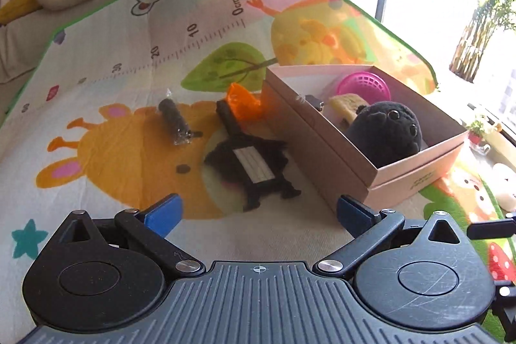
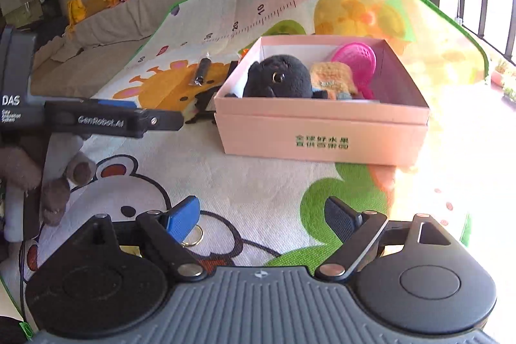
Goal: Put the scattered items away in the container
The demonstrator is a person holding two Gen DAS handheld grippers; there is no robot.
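From the right side, the near wall of the pink box (image 2: 322,131) hides most of the black tag (image 2: 203,108) lying left of it. The plush toy (image 2: 277,76) covers the lower part of the yellow toy (image 2: 332,79), and glare washes out the mat (image 2: 451,150) at the right.

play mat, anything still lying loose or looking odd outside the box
Yes. Three things still lie outside the pink box: a small black roll in clear wrap, a black luggage-tag-like piece with a white label, and a crumpled orange scrap against the box's wall. The black plush and pink basket are already inside.
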